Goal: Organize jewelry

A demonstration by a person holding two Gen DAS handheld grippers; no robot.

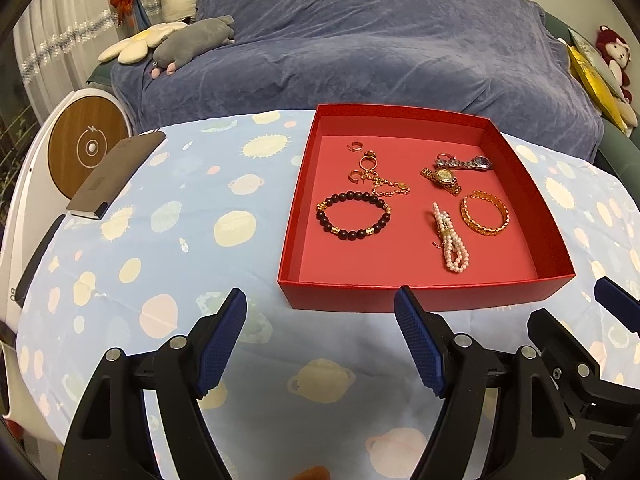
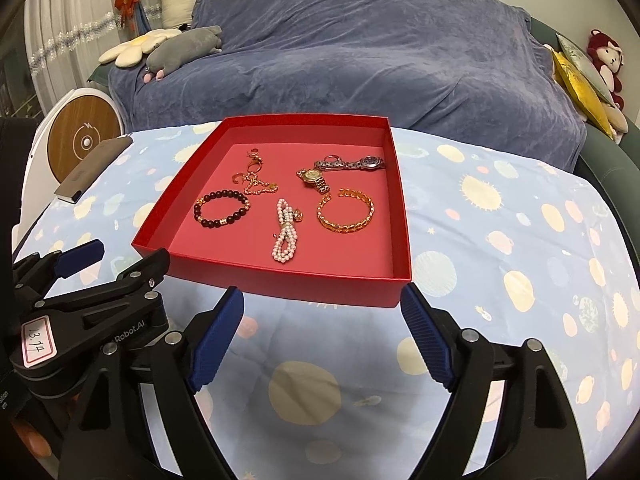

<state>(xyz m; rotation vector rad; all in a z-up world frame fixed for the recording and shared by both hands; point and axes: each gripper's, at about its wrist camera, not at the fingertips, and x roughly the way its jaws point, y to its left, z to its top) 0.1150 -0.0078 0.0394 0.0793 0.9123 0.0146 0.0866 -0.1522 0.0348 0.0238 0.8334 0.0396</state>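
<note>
A red open box [image 1: 420, 298] [image 2: 280, 286] sits on the patterned cloth. In it lie a dark bead bracelet [image 1: 352, 216] [image 2: 221, 209], a gold chain with rings [image 1: 386, 185] [image 2: 256, 182], a pearl bracelet [image 1: 452, 242] [image 2: 286, 232], a gold bangle [image 1: 485, 213] [image 2: 346, 210], a gold watch [image 1: 442, 178] [image 2: 314, 180] and a silver watch [image 1: 466, 163] [image 2: 352, 163]. My left gripper [image 1: 320, 340] is open and empty, just short of the box's near wall. My right gripper [image 2: 322, 340] is open and empty, before the box's near right corner.
A grey flat case [image 1: 116, 176] [image 2: 92, 172] lies at the table's left edge. A round white-and-wood device [image 1: 86, 148] stands beyond it. A blue-covered sofa [image 1: 360, 40] with plush toys is behind the table. The right gripper shows at the left wrist view's right edge [image 1: 616, 300].
</note>
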